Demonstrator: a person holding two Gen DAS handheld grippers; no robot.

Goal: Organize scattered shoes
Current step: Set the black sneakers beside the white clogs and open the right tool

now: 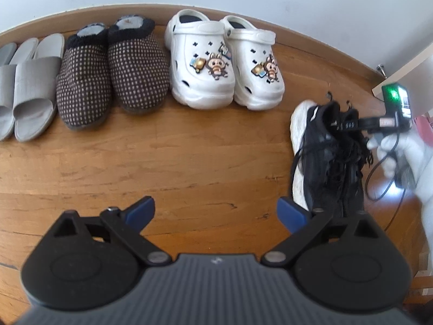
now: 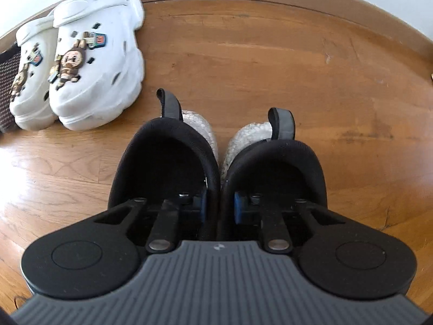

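1. While pinching the two adjoining inner collars of the black knit sneakers with white foam soles (image 2: pixel 216 159), frame centre, the right hand-held gripper (image 2: pixel 219 205) is pressed together.
2. Left hand-held gripper (image 1: pixel 215 212) spread, empty, above the wooden floor (image 1: pixel 189 157).
3. White charm-studded clogs (image 1: pixel 224 62) sit upper centre.

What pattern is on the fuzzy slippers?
The slippers are dark brown with small light dots, clearest in the left wrist view.

**Right gripper clamps two black sneakers together**

The right gripper (image 2: pixel 219 205) pinches the touching inner collars of the black sneakers (image 2: pixel 216 157), one finger inside each shoe. The white clogs (image 2: pixel 81 59) stand side by side on the wooden floor (image 2: pixel 297 67), near its far-left edge by the wall.
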